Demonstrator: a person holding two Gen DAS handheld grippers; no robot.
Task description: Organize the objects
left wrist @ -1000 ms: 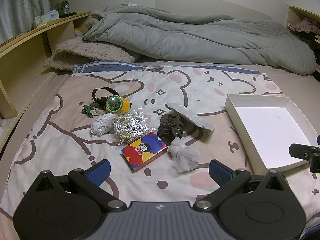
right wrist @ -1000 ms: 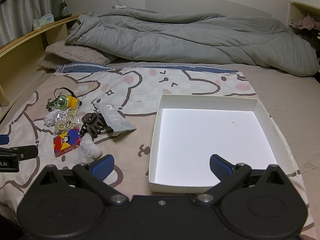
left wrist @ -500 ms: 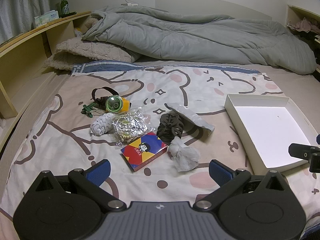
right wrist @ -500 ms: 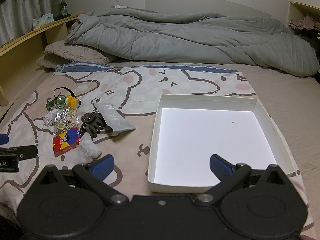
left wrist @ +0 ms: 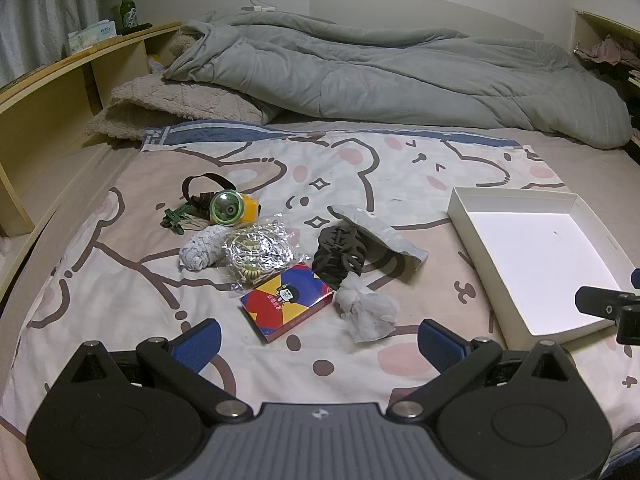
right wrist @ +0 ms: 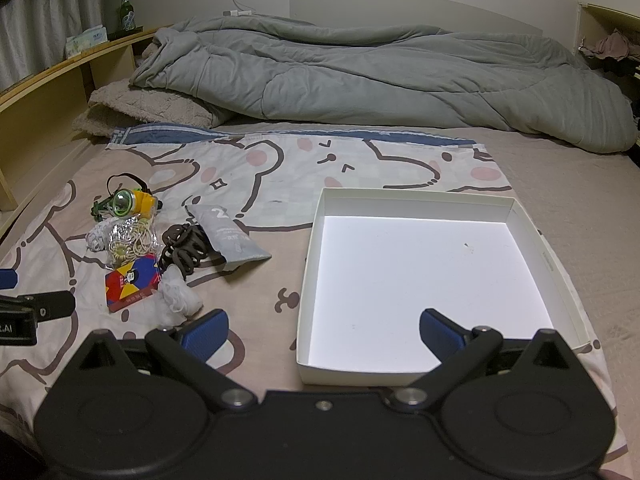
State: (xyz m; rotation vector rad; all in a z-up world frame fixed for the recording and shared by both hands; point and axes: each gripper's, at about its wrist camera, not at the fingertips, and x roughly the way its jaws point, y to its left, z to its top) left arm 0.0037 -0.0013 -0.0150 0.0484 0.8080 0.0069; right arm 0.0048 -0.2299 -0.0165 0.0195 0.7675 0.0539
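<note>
A pile of small items lies on the bear-print sheet: a red, blue and yellow card box (left wrist: 286, 300), a crumpled white wad (left wrist: 368, 310), a dark brown hair claw (left wrist: 340, 254), a grey pouch (left wrist: 380, 234), a clear bag of bands (left wrist: 256, 250), a white rolled cloth (left wrist: 200, 252), a yellow and green headlamp (left wrist: 232, 208). An empty white box (right wrist: 424, 284) sits to the right. My left gripper (left wrist: 320, 342) hovers open just short of the card box. My right gripper (right wrist: 322, 330) is open over the white box's near rim.
A rumpled grey duvet (left wrist: 400, 68) and a beige fluffy pillow (left wrist: 176, 104) fill the far end of the bed. A wooden shelf (left wrist: 60, 80) runs along the left with a green bottle (left wrist: 128, 6) on top. The other gripper's tip (left wrist: 608, 308) shows at the right edge.
</note>
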